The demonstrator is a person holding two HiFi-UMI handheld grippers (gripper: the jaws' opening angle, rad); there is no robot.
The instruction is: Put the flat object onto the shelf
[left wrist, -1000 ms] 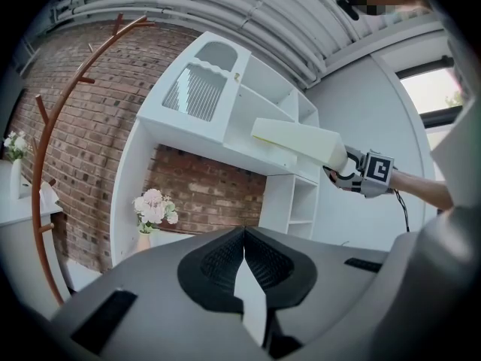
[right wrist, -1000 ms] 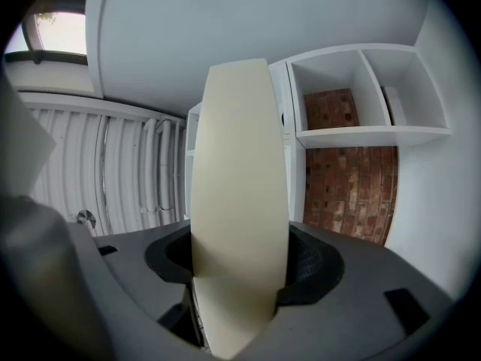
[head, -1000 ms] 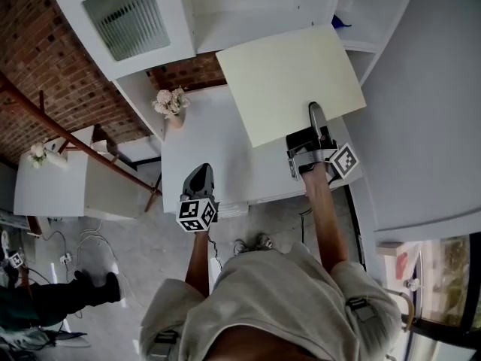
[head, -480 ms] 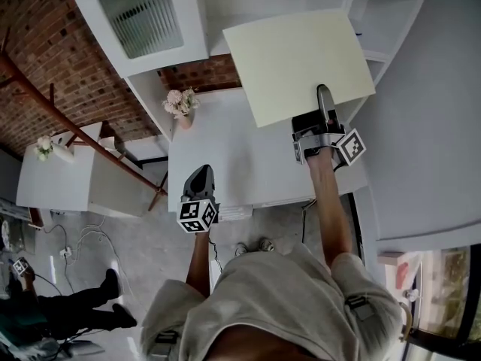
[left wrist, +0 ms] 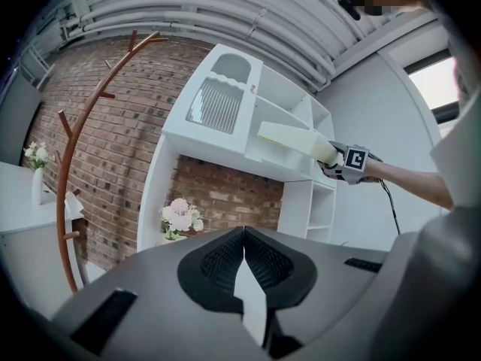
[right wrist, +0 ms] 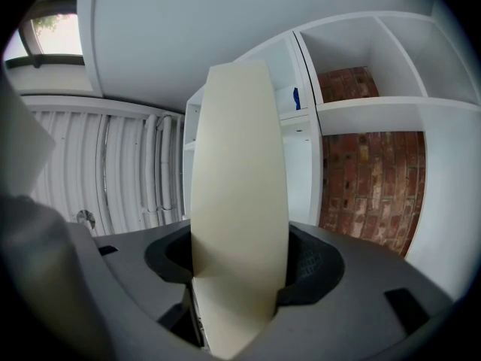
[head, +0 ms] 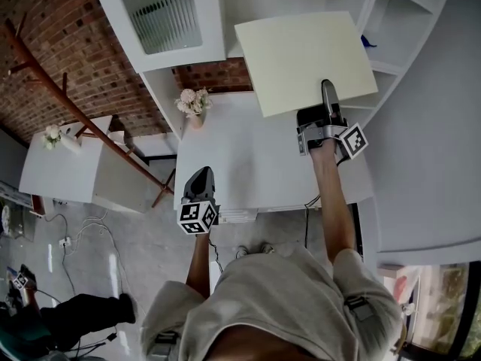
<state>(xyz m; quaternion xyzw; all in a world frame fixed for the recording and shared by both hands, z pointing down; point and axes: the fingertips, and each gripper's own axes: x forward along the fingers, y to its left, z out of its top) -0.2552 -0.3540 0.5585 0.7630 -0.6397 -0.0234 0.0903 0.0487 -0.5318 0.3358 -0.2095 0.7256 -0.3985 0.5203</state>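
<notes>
Here, the right gripper is clamped on the near edge of the flat object, a pale cream board. Its jaws stand moderately apart only because the board's thickness fills the gap. The board runs ahead of those jaws and angles upward, presumably so that its far edge can lead into an opening of the white shelf just beyond it; it is not yet set down. The left gripper is well apart to the side and lower, over the near edge of the table. Its jaws are pressed together on nothing, apparently kept clear because one grip suffices.
</notes>
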